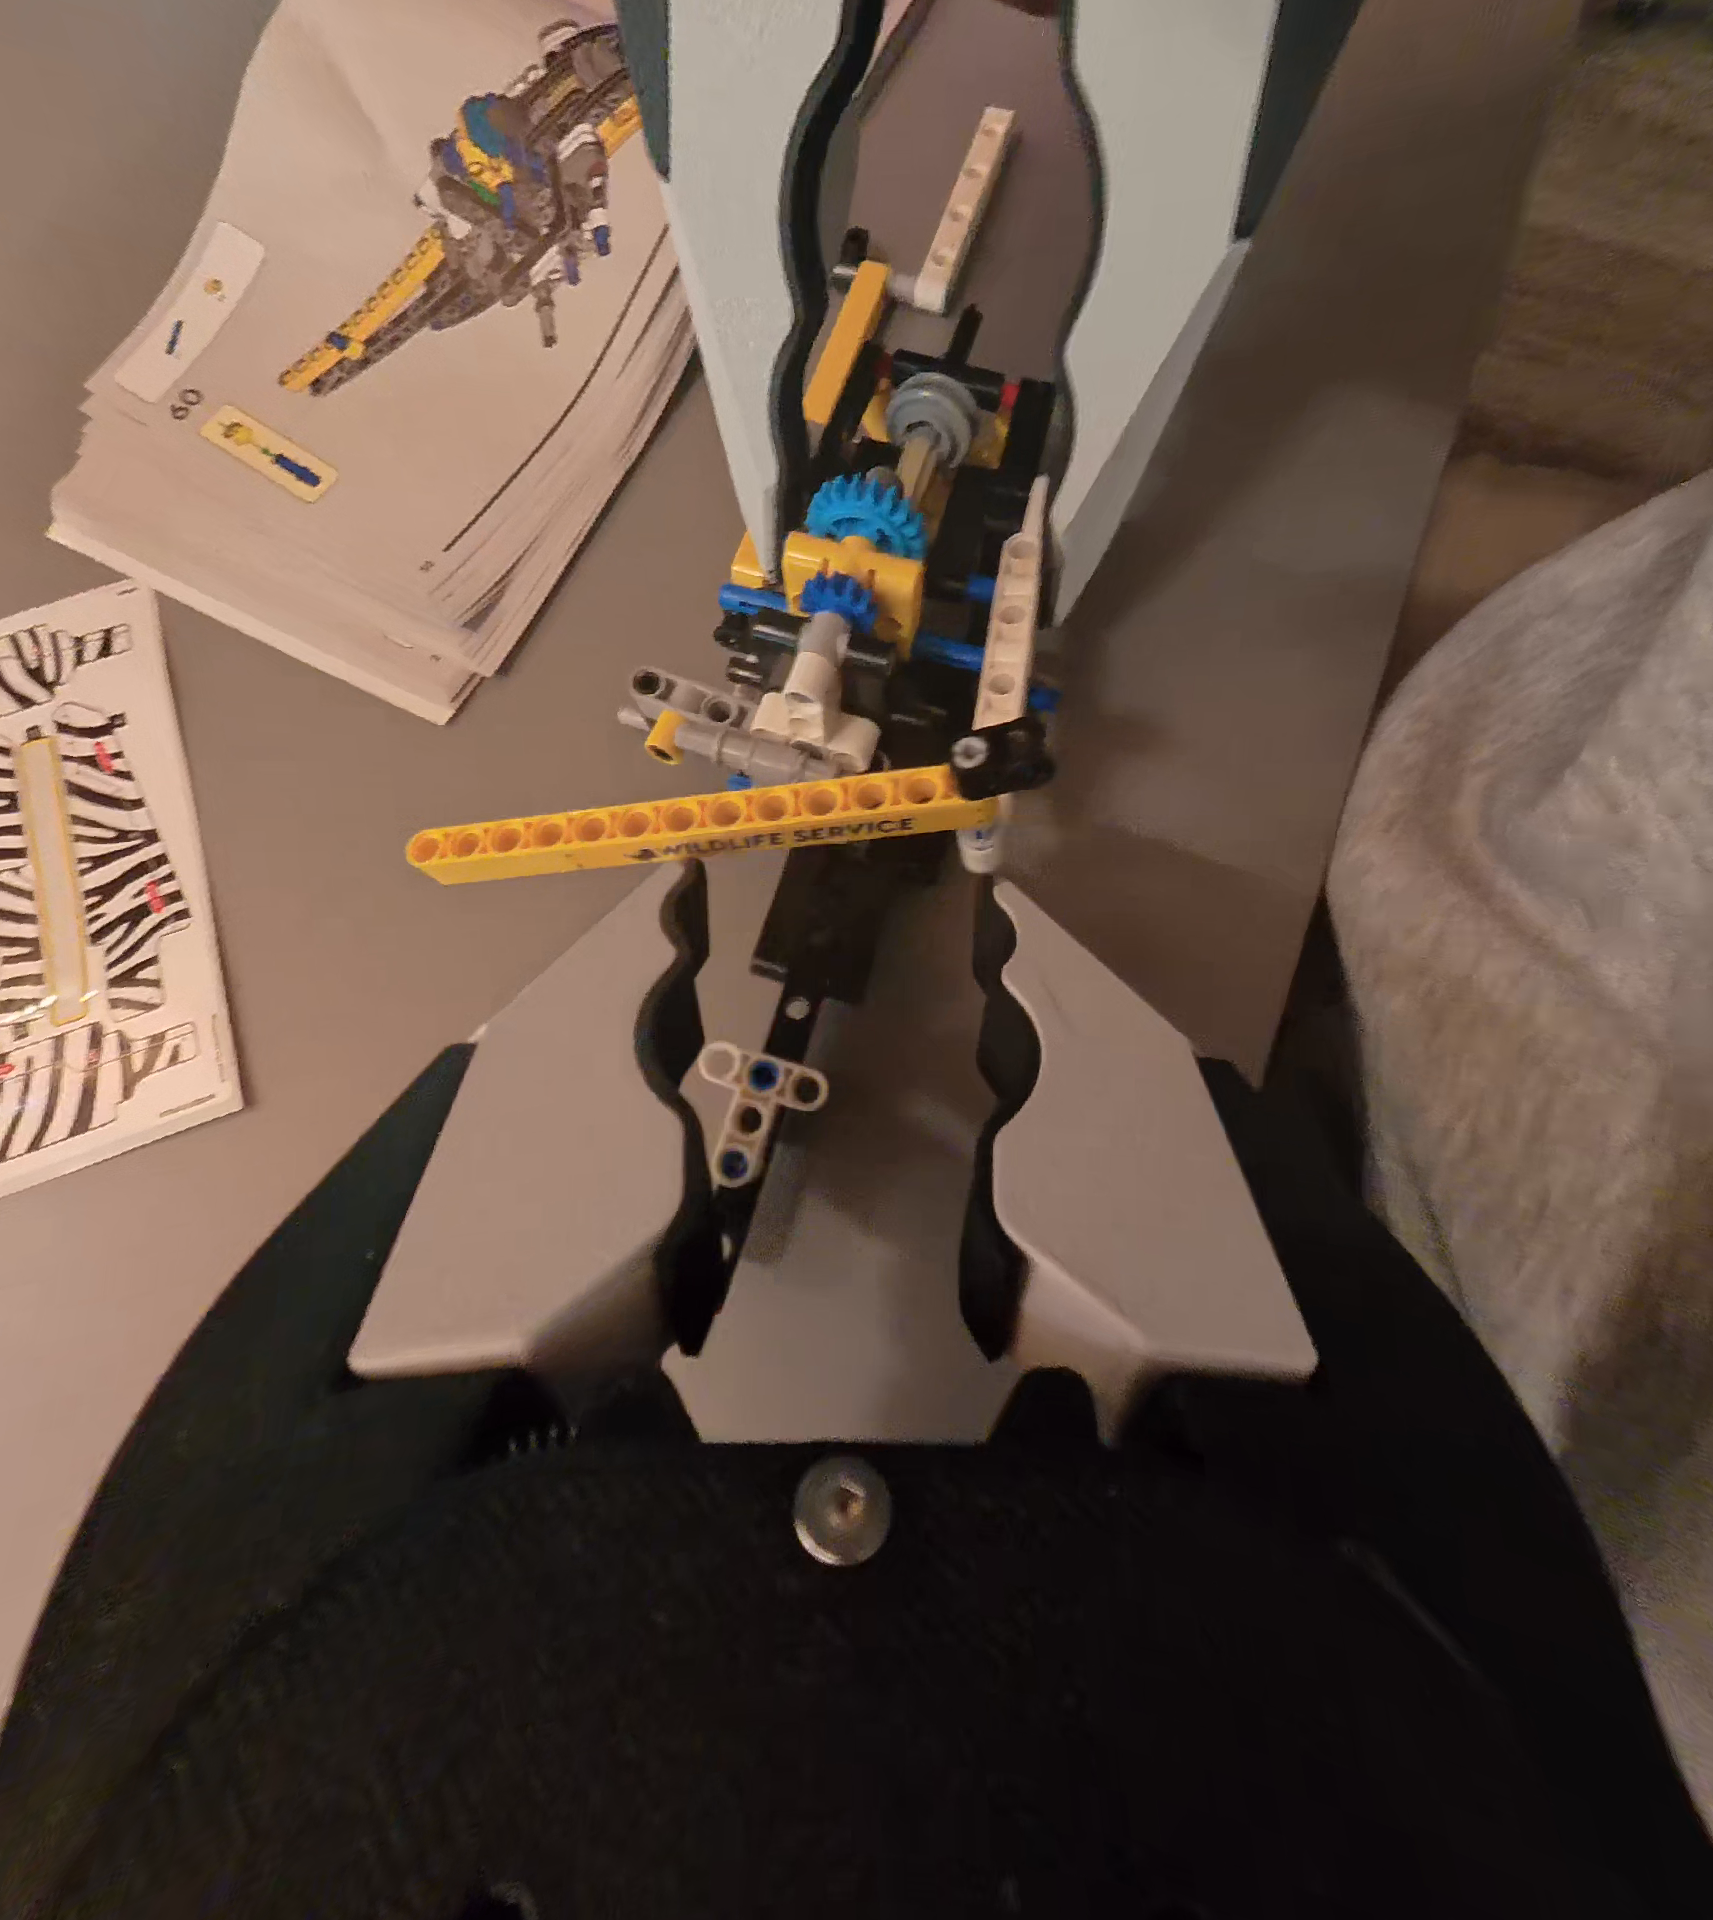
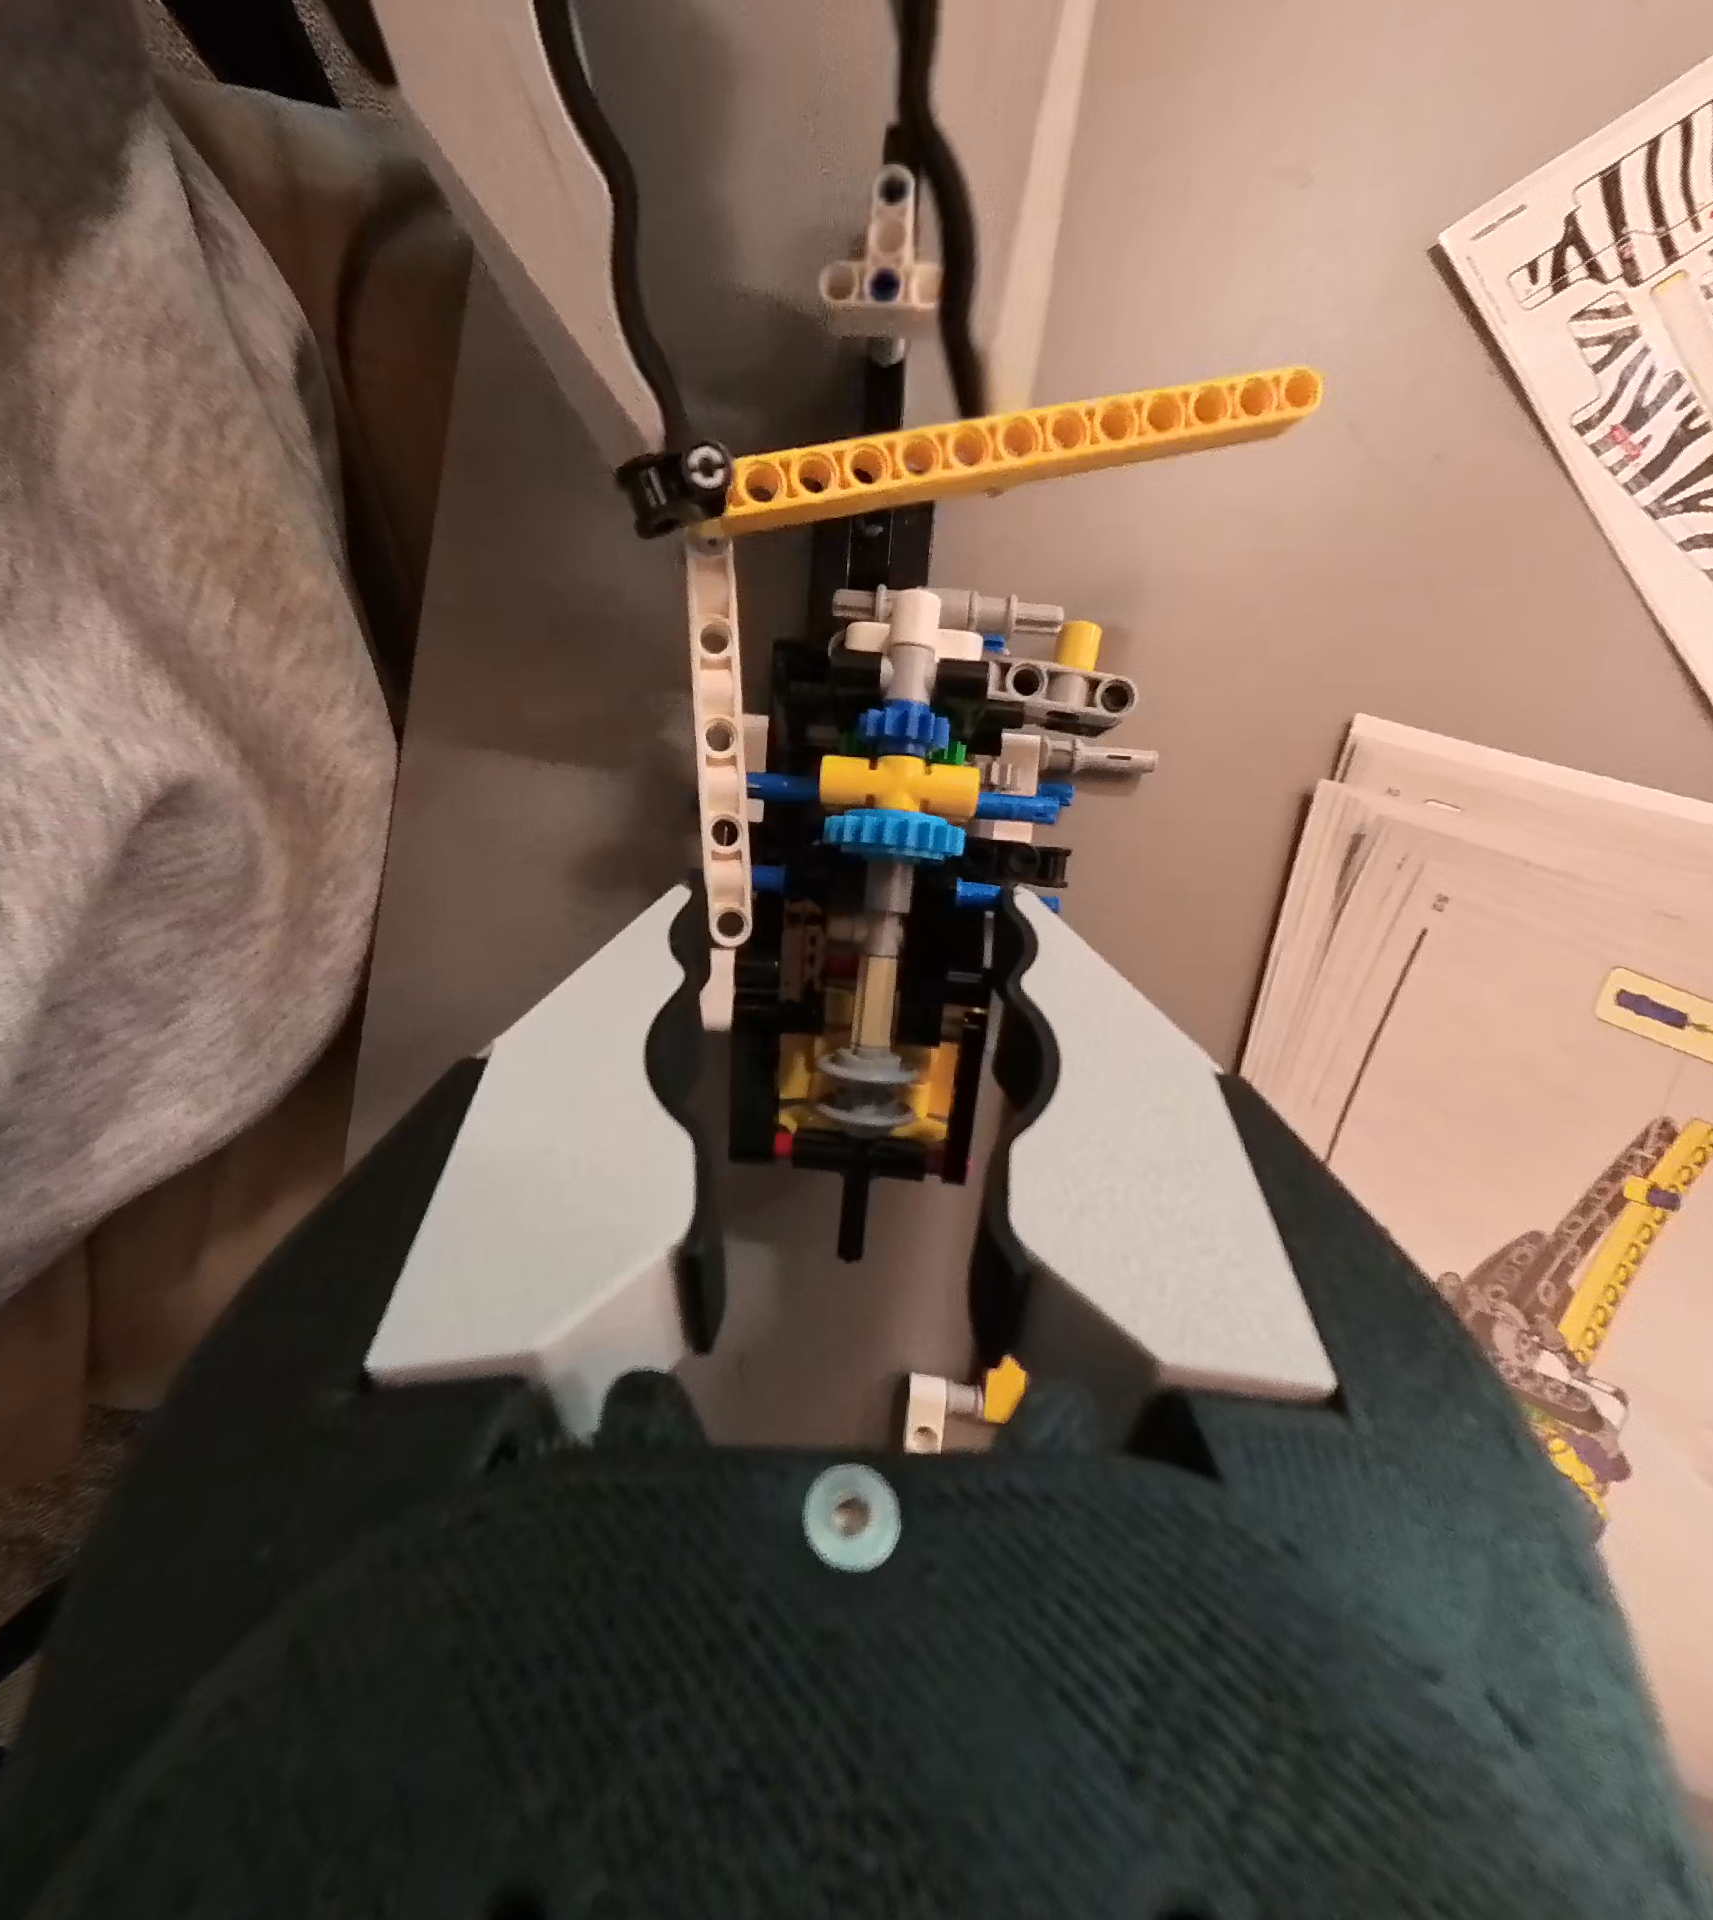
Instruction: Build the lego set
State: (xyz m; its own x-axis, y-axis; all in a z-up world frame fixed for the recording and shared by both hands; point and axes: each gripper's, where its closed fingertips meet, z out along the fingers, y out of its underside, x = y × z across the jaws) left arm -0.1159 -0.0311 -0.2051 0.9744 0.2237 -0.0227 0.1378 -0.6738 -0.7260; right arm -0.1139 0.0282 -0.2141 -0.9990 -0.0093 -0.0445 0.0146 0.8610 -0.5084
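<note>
The Lego model (image 1: 873,582) is a black frame with blue gears (image 1: 867,514), a centre shaft and a long yellow beam (image 1: 696,821) sticking out sideways. It lies on the grey table. My left gripper (image 1: 841,904) is open; its fingers straddle the model's thin black tail beam with a white T-piece (image 1: 758,1101). My right gripper (image 1: 909,577) comes in from the opposite end. In the right wrist view my right gripper (image 2: 847,914) is shut on the model's black body (image 2: 862,1039). The yellow beam (image 2: 1018,442) and the left gripper (image 2: 831,426) lie beyond.
An open instruction booklet (image 1: 364,343) and a zebra-striped sticker sheet (image 1: 31,883) lie on the table (image 1: 0,208) to the left. A grey blanket (image 1: 1610,935) lies past the table's right edge. In the right wrist view the booklet (image 2: 1506,987) and sheet (image 2: 1662,364) sit right, the blanket (image 2: 104,623) left.
</note>
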